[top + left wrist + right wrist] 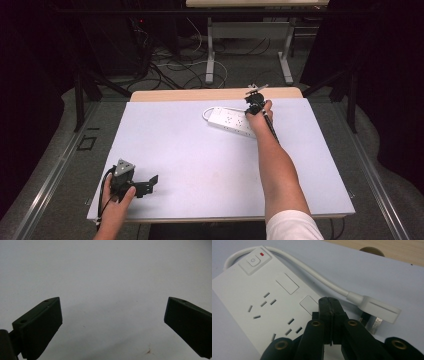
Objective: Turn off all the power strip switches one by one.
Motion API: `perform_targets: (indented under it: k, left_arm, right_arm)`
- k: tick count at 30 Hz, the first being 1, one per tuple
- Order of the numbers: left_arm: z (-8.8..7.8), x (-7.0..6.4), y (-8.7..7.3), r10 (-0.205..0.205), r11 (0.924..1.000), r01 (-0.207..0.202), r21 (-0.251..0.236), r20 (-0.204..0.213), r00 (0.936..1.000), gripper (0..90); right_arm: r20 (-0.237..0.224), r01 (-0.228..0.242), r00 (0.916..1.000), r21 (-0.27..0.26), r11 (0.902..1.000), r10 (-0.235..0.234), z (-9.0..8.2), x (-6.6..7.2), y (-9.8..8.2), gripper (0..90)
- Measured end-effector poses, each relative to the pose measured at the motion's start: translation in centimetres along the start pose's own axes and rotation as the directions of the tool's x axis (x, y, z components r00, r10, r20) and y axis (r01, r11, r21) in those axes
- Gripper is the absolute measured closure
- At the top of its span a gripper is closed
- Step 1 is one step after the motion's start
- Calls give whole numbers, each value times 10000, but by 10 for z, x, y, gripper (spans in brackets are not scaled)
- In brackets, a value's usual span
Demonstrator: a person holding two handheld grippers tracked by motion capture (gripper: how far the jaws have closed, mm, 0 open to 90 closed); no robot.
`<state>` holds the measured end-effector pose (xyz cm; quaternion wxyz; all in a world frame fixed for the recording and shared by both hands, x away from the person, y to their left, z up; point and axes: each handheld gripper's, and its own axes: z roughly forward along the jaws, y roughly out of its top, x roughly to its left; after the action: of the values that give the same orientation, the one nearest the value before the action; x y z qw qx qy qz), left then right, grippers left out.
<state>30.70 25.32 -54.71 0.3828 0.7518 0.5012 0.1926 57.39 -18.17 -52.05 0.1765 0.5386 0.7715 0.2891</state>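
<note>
A white power strip [230, 121] lies at the far middle of the white table; its sockets, switch and red lamp fill the right gripper view [264, 297]. Its white cord [317, 275] loops round to a white plug [380, 311] that lies on the table beside the strip. My right gripper [256, 104] hangs over the strip's right end, jaws shut with nothing between them [331, 305], tips just above the strip's edge near the plug. My left gripper [150, 182] rests at the near left of the table, jaws wide open [112, 317] over bare surface.
The table [200, 160] has a wooden strip along its far edge [210, 94]. Behind it are cables on the floor and another table's legs [210, 55]. A small brown mark [149, 351] sits on the table surface near the left gripper.
</note>
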Motion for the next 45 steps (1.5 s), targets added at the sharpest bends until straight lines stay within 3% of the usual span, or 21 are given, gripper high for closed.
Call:
perform_targets:
  k: [15, 28, 30, 39, 45]
  left_arm:
    - [-4, -1, -2, -17, 10000, 17, -6, -119, 9999, 15]
    - [-3, -2, -2, -20, 10000, 20, -11, -112, 9999, 15]
    - [-3, -2, -2, -12, 10000, 12, -30, -99, 10000, 15]
    - [-3, -2, -2, -13, 10000, 12, -45, -99, 10000, 15]
    - [-4, -1, -2, -5, 10000, 4, -32, -139, 9999, 15]
  right_arm:
    - [297, -136, 9995, 220, 9997, 130, -15, -14, -4, 900]
    - [382, -312, 9988, 489, 9983, 294, -16, -19, -13, 900]
    - [407, -498, 9980, 422, 9979, 481, -16, -19, -14, 900]
    - [199, -526, 9984, 192, 9984, 522, -15, -21, -16, 900]
    - [448, -557, 9975, 294, 9980, 543, -15, -23, -20, 900]
